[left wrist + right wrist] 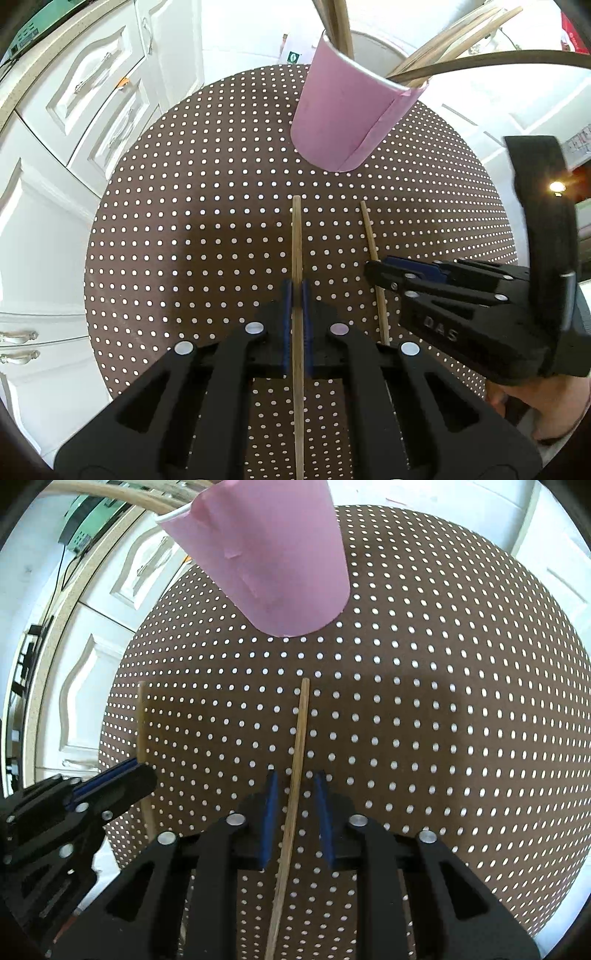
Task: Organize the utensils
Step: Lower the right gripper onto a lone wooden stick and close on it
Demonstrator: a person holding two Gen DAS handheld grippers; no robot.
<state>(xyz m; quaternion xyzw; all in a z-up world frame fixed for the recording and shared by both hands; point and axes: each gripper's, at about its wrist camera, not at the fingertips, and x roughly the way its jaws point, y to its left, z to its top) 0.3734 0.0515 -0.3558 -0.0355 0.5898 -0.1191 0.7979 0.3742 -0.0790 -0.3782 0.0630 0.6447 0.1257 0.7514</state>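
Left hand-held gripper (295, 295): blue pads fully closed on a wooden chopstick (296, 236), clamped about mid-length, the stick running straight out ahead between the fingers and back under the body.

Right hand-held gripper (295, 786): jaws slightly apart, second chopstick (300, 731) lying between the blue pads (271, 812). A gap shows on both sides of the stick, so the pads are not pressing it. From the left wrist view that gripper (373, 271) sits just right of the left one, over the same thin stick (369, 232), a hand (546, 413) visible at its base.

Both grippers point steeply down over a round brown tabletop (184, 240) with white dots. Can't tell if the right stick rests on the surface.

Pink cylindrical holder (351, 118) stands upright on the far part of the tabletop, well ahead of both sticks. It already has several wooden utensils (454, 40) sticking out of its top. White cabinets (74, 110) surround the tabletop.
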